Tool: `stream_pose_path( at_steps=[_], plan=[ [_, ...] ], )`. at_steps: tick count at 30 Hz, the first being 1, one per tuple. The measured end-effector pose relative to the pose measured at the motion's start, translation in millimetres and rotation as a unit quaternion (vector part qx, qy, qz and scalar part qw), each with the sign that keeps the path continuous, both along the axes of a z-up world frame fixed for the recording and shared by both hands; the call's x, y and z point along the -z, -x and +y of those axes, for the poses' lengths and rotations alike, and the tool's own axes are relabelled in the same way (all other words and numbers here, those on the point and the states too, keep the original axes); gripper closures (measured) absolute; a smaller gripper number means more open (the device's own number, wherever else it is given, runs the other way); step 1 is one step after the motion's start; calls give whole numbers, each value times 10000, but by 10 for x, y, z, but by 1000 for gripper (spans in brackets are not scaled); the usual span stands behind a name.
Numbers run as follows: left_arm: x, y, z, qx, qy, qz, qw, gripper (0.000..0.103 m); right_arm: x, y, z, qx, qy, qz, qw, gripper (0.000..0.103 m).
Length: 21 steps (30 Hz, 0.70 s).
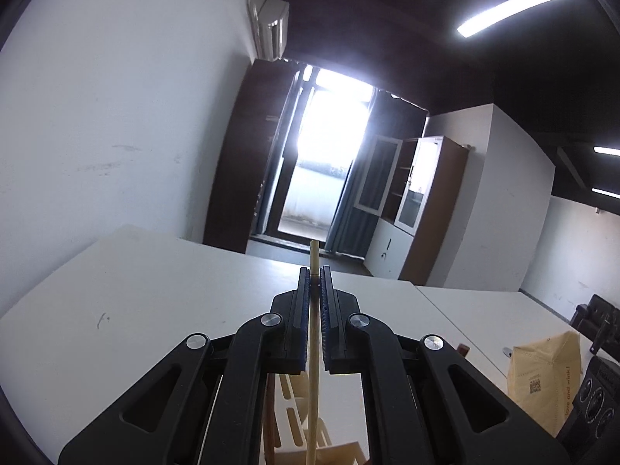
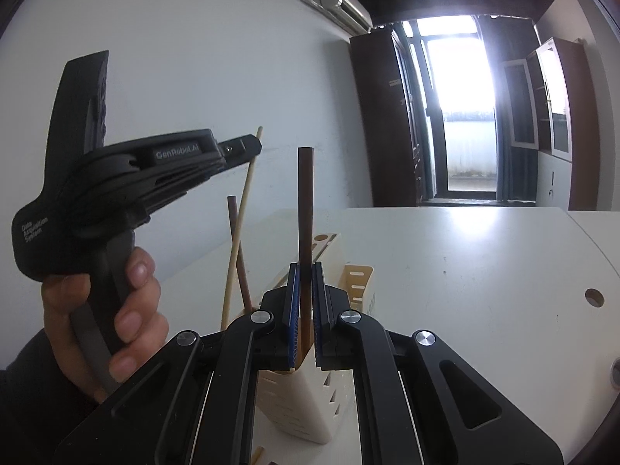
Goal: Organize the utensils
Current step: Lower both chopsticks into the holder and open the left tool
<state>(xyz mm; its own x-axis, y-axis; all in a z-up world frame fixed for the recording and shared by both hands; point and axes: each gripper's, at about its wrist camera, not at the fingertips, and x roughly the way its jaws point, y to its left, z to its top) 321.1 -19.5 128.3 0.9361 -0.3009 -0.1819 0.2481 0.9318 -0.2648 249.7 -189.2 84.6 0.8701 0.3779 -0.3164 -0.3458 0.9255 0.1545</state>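
Left tongs (image 1: 314,271): clamped on pale chopstick (image 1: 313,352);
Right tongs (image 2: 306,267): clamped on dark chopstick (image 2: 305,201);
Advice: lower each upright into cream holder (image 2: 302,407); release once seated

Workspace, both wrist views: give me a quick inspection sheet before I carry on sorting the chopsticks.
Surface: white table, with a round hole near its right edge.
Job's things: cream slotted utensil holder; light chopstick and dark chopstick, each held; a second dark chopstick leans in the holder.
Clutter: brown paper bag at the right.
Grippers: left gripper shut on the light chopstick; right gripper shut on the dark chopstick, above the holder. A hand grips the left gripper's handle.
Cables: nothing seen.
Surroundings: white wall, air conditioner, bright balcony door, glass-door cabinet.
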Motion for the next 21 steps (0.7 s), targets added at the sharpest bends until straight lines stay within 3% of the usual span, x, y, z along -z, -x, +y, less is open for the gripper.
stream_pose_path(
  at_steps=[9,16,21],
  plan=[
    [-209,-10,39,-58,278,-241,9993,98,84,-8,-15,-43,-24,26,10000,96],
    [138,-85,-13,-118,157,210,9996,98,75,-55,1,-35,-18,50,10000,96],
    [161,155,-50,-215,-157,-41,9996,98,93,-52,34,-71,-10,73,9999,96]
  ],
)
